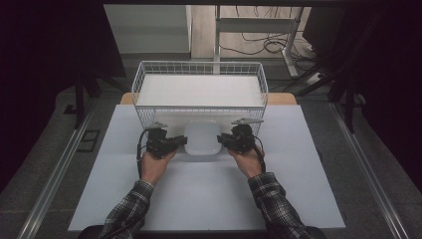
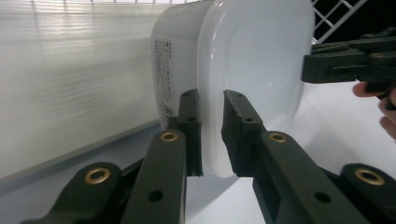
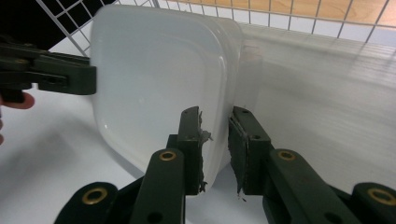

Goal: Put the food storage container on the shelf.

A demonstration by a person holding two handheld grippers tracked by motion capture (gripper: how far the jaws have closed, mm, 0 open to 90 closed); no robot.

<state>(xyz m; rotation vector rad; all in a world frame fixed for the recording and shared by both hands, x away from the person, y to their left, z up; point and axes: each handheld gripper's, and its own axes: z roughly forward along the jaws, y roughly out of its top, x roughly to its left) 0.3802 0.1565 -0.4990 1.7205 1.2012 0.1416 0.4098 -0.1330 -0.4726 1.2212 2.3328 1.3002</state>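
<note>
One white table [image 1: 209,194], wire basket [image 1: 149,74], cabled floor [image 1: 254,45]

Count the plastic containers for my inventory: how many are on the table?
1: a translucent white lidded plastic container, in front of the white wire basket. No others are visible.

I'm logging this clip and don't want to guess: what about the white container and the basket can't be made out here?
- Container contents: hidden by its opaque white lid in the high view and both gripper views.
- Label print on its side: too small to read, left gripper view.
- Wire basket floor: covered by a white sheet, high view.
- The basket's near wall, partly hidden behind the container.
</note>
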